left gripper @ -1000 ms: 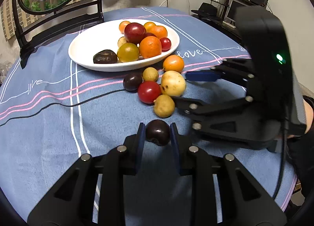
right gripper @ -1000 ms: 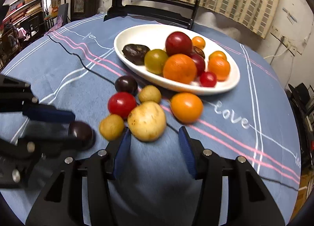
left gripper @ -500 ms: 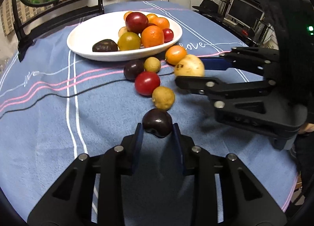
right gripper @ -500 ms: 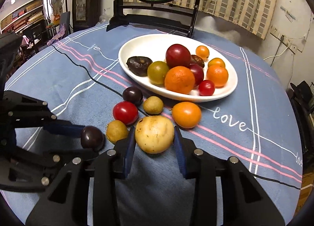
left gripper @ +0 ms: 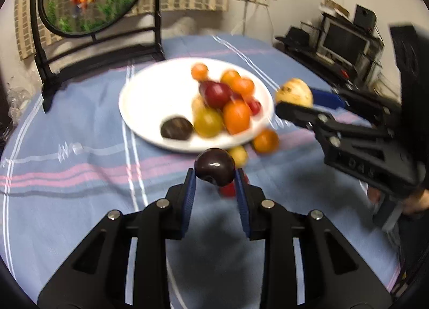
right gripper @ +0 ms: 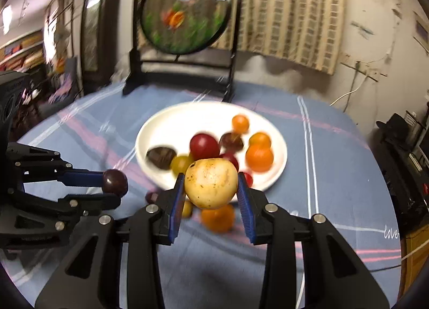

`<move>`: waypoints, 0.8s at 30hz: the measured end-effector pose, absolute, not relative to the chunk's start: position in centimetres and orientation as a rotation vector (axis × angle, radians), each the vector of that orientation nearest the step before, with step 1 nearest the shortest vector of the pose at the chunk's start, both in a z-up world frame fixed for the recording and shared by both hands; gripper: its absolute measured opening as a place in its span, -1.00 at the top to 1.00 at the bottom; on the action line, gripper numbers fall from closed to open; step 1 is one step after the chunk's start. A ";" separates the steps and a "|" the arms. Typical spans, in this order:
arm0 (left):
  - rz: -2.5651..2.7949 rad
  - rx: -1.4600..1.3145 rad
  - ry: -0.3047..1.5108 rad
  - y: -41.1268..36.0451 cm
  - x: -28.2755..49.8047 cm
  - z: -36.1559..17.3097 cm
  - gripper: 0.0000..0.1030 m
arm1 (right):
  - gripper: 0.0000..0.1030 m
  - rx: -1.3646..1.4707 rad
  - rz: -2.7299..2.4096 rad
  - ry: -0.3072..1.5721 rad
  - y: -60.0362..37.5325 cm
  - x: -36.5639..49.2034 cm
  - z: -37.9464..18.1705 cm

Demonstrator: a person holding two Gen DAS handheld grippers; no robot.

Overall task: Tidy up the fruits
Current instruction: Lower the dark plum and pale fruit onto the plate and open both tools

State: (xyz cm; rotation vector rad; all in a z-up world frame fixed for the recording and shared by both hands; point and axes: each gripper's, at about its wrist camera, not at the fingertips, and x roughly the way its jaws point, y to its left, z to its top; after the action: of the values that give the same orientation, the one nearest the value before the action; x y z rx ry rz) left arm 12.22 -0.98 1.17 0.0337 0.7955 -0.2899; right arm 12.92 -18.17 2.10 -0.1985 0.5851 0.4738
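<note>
My left gripper is shut on a dark purple plum and holds it above the blue cloth, in front of the white plate. The left gripper also shows in the right wrist view. My right gripper is shut on a large yellow fruit, lifted near the plate's near rim. That fruit shows in the left wrist view at the plate's right edge. The plate holds several red, orange, green and dark fruits.
Loose fruits lie on the cloth by the plate: an orange one, a small yellow one and a red one. A round picture on a black stand stands behind the plate. Shelves with electronics are to the right.
Both grippers have lifted their fruits off the cloth and moved toward the plate. The right gripper closed on the yellow fruit earlier and now carries it.
</note>
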 end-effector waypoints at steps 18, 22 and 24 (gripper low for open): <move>-0.151 -0.021 0.815 0.6 23.9 0.3 0.06 | -0.08 -0.293 0.351 0.526 -14.4 21.2 0.3; -0.139 -0.030 0.791 1.1 23.3 0.9 -0.04 | -0.08 -0.284 0.369 0.534 -14.9 21.1 0.5; -0.134 -0.038 0.785 1.3 22.9 1.2 -0.08 | -0.08 -0.271 0.373 0.542 -15.4 20.7 0.7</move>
State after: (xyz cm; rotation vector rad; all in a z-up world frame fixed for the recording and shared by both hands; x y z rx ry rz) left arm 22.86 1.31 1.17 -0.0380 0.7845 -0.1335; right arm 20.69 -15.45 0.70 -0.2706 0.5421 0.3728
